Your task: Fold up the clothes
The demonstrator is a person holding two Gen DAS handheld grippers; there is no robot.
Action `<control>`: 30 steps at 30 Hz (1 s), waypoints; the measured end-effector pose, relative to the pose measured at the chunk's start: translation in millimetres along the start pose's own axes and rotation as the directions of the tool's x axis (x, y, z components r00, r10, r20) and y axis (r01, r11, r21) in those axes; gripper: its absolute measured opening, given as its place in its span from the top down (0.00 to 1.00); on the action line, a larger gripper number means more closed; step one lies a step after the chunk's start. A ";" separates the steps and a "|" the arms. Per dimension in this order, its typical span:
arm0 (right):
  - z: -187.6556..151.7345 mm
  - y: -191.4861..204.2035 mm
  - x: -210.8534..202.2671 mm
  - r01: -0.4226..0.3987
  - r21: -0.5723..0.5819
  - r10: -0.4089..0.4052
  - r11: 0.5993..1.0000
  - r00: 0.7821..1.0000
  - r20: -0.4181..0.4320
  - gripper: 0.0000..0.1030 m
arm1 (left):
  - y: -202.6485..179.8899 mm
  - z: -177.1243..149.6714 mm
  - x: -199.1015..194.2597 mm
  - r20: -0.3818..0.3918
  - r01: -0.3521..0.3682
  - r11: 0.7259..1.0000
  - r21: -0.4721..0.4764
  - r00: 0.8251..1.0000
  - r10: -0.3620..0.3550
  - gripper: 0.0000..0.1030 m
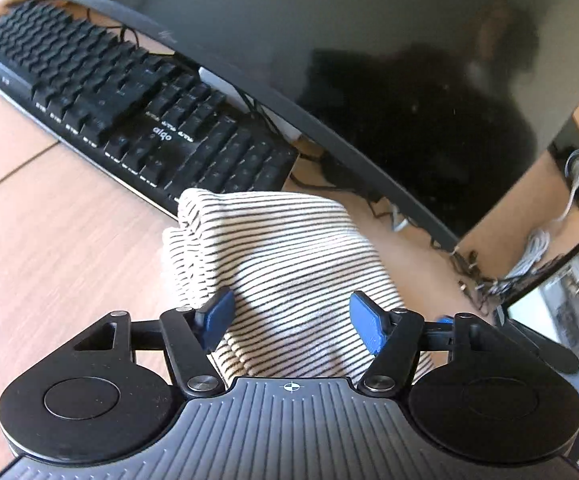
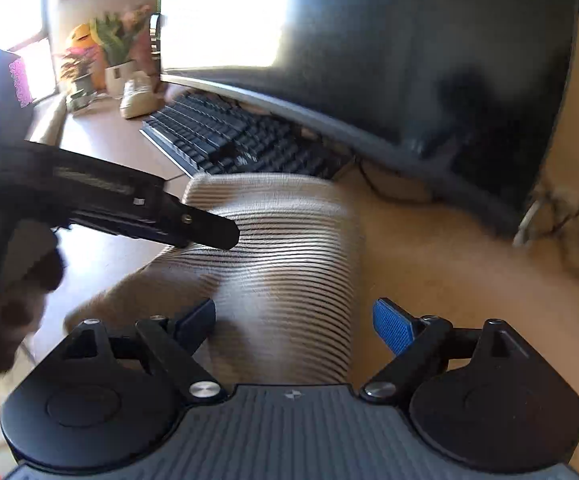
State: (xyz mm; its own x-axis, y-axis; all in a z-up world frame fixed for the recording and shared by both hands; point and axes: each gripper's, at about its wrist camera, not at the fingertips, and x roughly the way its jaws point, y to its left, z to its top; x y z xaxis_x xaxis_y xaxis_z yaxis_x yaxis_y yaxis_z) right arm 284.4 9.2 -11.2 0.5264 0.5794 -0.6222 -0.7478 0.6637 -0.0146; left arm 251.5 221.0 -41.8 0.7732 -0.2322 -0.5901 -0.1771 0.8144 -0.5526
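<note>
Our left gripper [image 1: 291,318] has its blue pads spread, and nothing is pinched: the striped garment [image 1: 285,264] lies under and between them, untouched as far as we can tell. From this gripper the cloth runs out toward twelve o'clock, its long axis pointing at the keyboard [image 1: 129,112], whose near edge the far fold just meets.

Our right gripper [image 2: 293,320] is also spread wide and empty, jaws standing either side of the same striped garment [image 2: 281,248]. Here too the folded bundle stretches from six toward twelve o'clock, its right edge near one o'clock. The left gripper's finger [image 2: 213,232] reaches in from nine o'clock over the cloth.

We judge both hands about equally near, both at the bundle's near end. The wooden desk [image 1: 57,248] carries everything.
</note>
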 end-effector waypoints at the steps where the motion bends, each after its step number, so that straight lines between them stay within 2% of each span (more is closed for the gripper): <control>1: -1.1 3.3 -8.1 -0.002 -0.019 0.002 1.000 1.000 0.023 0.16 | 0.7 2.0 -0.1 0.000 0.002 1.000 -0.001 1.000 -0.002 0.33; 5: -6.7 39.1 2.6 -0.058 -0.120 0.059 0.991 0.998 0.005 0.15 | 1.9 3.6 -0.7 -0.003 0.000 1.000 0.026 1.000 0.000 0.32; 7: -22.2 55.6 22.8 0.003 -0.208 -0.007 0.978 1.000 -0.017 0.13 | 4.0 1.9 -1.4 -0.002 0.004 1.000 0.029 1.000 -0.004 0.32; 8: -29.4 59.5 29.9 0.020 -0.242 -0.027 0.970 0.999 -0.024 0.09 | 5.0 0.5 -1.5 -0.003 0.007 1.000 0.028 1.000 -0.007 0.32; 10: -38.0 66.6 31.9 0.049 -0.309 -0.054 0.950 0.998 -0.010 0.08 | 6.3 -0.5 -1.1 -0.003 0.011 1.000 0.029 1.000 -0.011 0.32; 13: -28.2 52.7 19.2 -0.032 -0.254 0.025 0.967 0.999 -0.031 0.09 | 7.9 -1.2 -0.3 -0.003 0.016 0.999 0.031 1.000 -0.016 0.32; 16: -13.6 16.8 1.8 -0.091 -0.052 0.090 0.994 0.996 -0.020 0.09 | 9.1 -2.4 -0.9 -0.001 0.023 0.999 0.029 1.000 -0.023 0.32; 18: -8.8 -10.1 -5.2 -0.101 0.105 0.102 0.989 0.995 -0.001 0.09 | 9.3 -2.9 -1.4 0.000 0.026 0.999 0.029 1.000 -0.026 0.32; 20: -14.1 -29.1 -4.7 -0.085 0.188 0.087 0.978 0.996 -0.002 0.09 | 9.5 -3.1 -1.8 0.000 0.028 0.999 0.030 1.000 -0.028 0.32; 22: -24.3 -36.3 6.1 -0.046 0.202 0.056 0.978 0.998 -0.043 0.10 | 9.7 -2.9 -1.6 -0.004 0.030 0.999 0.034 1.000 -0.030 0.32; 23: -29.4 -37.8 10.4 -0.038 0.206 0.052 0.978 0.997 -0.064 0.14 | 9.8 -2.7 -1.5 -0.007 0.031 0.999 0.036 1.000 -0.030 0.32; 24: -30.8 -42.1 13.2 -0.068 0.232 0.086 0.970 0.994 -0.070 0.20 | 9.8 -2.4 -1.6 -0.010 0.031 0.999 0.039 0.999 -0.030 0.32; 25: -31.4 -47.0 15.7 -0.106 0.261 0.129 0.959 0.989 -0.071 0.36 | 10.0 -2.0 -1.4 -0.012 0.029 0.999 0.041 1.000 -0.028 0.32; 27: -21.4 -47.7 10.2 -0.146 0.278 0.161 0.950 0.987 -0.031 0.37 | 11.3 -0.9 -0.5 -0.016 0.021 0.999 0.044 1.000 -0.020 0.30; 30: -8.2 -50.7 -5.8 -0.172 0.242 0.168 0.955 0.985 0.039 0.38 | 14.9 -0.1 -0.1 -0.020 0.037 0.999 0.040 0.999 -0.036 0.30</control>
State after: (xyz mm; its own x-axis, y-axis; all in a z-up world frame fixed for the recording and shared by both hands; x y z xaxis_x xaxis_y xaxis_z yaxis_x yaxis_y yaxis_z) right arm 316.0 -31.7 -13.3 0.4090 0.7006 -0.5847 -0.7068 0.6485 0.2827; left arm 248.7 233.1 -50.1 0.7666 -0.2721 -0.5816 -0.1240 0.8259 -0.5500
